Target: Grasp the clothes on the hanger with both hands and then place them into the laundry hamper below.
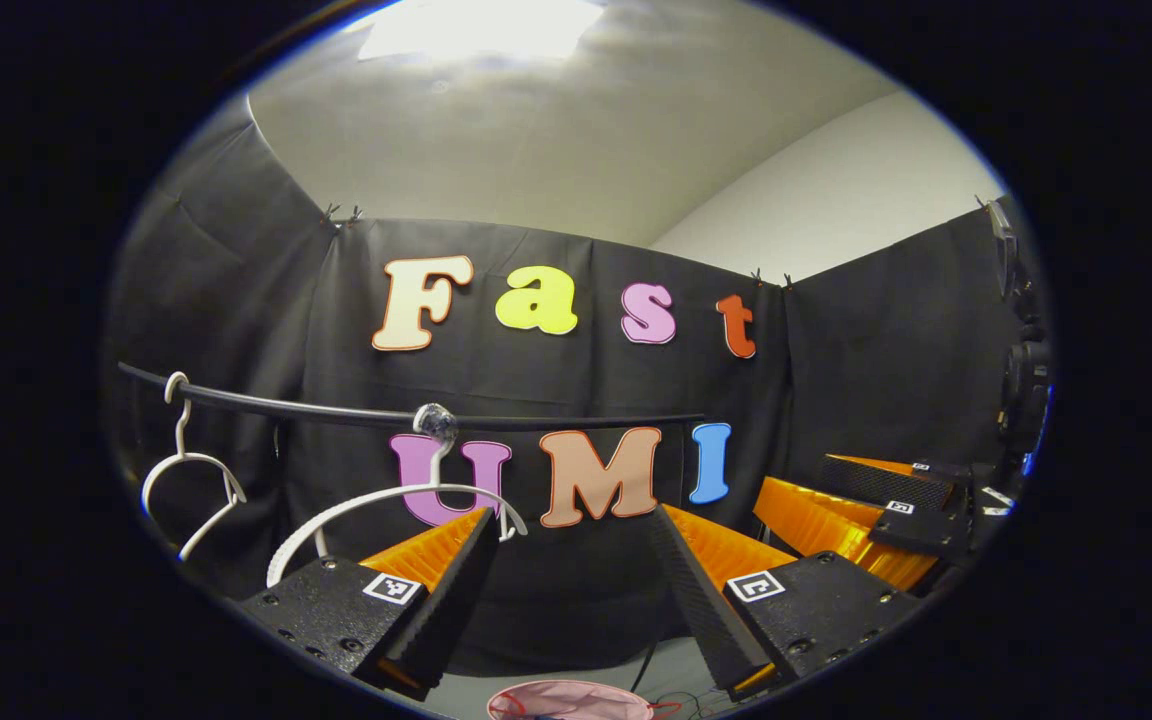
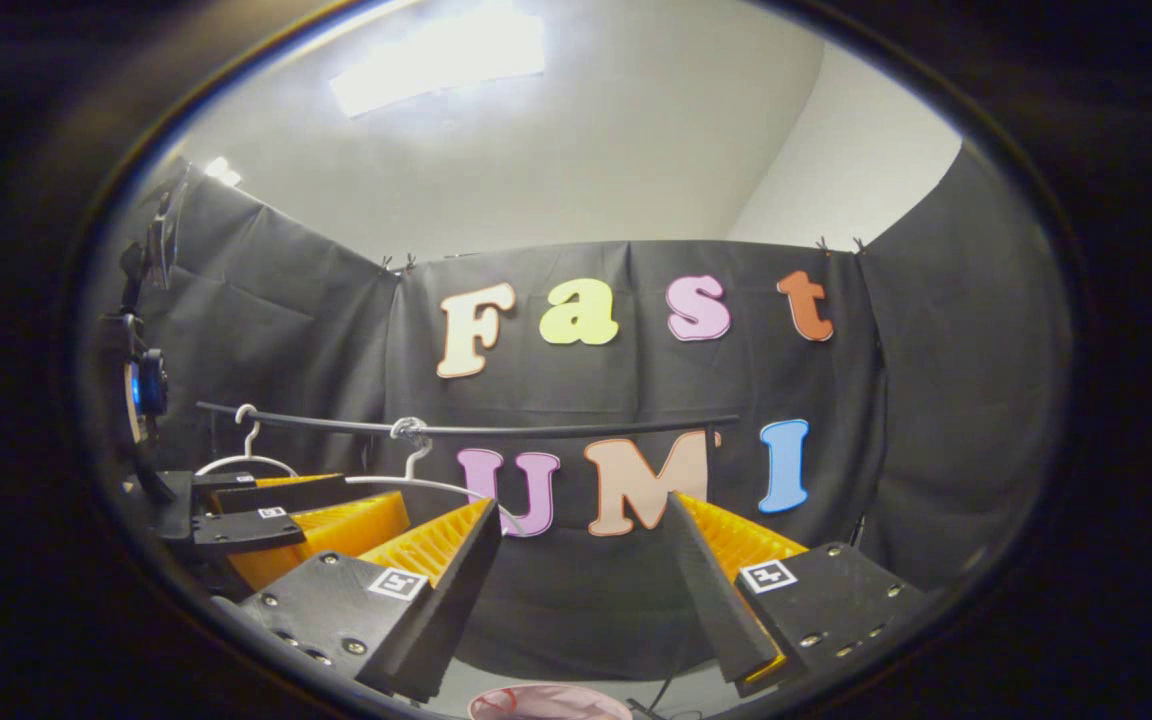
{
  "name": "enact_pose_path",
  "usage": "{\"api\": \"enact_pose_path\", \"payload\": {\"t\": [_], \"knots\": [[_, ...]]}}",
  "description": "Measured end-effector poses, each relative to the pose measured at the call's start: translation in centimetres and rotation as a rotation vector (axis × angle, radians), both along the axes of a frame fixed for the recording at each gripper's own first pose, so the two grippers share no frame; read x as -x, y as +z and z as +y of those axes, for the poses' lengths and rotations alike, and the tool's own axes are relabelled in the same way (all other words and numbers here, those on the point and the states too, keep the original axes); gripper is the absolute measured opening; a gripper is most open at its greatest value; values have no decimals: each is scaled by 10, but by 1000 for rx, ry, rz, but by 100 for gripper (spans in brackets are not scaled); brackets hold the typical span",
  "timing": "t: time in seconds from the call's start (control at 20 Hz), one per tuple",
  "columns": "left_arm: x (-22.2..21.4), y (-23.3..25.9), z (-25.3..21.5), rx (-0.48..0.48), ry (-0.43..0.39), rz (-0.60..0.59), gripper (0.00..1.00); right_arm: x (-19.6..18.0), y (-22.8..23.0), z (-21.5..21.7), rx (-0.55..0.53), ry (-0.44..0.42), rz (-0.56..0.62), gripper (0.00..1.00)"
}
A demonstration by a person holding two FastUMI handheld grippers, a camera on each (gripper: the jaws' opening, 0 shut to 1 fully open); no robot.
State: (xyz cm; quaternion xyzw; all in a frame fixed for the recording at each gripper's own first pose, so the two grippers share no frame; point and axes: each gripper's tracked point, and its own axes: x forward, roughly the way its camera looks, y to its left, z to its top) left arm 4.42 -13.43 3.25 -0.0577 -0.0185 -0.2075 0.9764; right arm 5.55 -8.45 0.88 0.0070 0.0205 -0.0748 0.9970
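At six o'clock in the left gripper view, something pink, probably the clothes (image 1: 568, 700) in the hamper, lies below two bare hangers (image 1: 396, 505) on the rail (image 1: 356, 412). Left claw (image 1: 571, 590) and right claw (image 2: 576, 590) gape wide, holding nothing; best withdraw without snagging hangers.

Black cloth wall (image 1: 556, 390), white ceiling (image 1: 556, 140), bright ceiling light (image 2: 436, 60), pale floor (image 1: 666, 670)

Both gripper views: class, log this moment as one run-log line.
left gripper: open, empty | right gripper: open, empty | hangers: bare on rail | hamper: below, pink inside
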Motion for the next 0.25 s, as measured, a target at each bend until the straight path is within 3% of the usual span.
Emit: {"api": "enact_pose_path", "payload": {"t": [0.25], "knots": [[-5,-6,-6,-9,0,13,95,-3,-8,-4,3,1,8,98]]}}
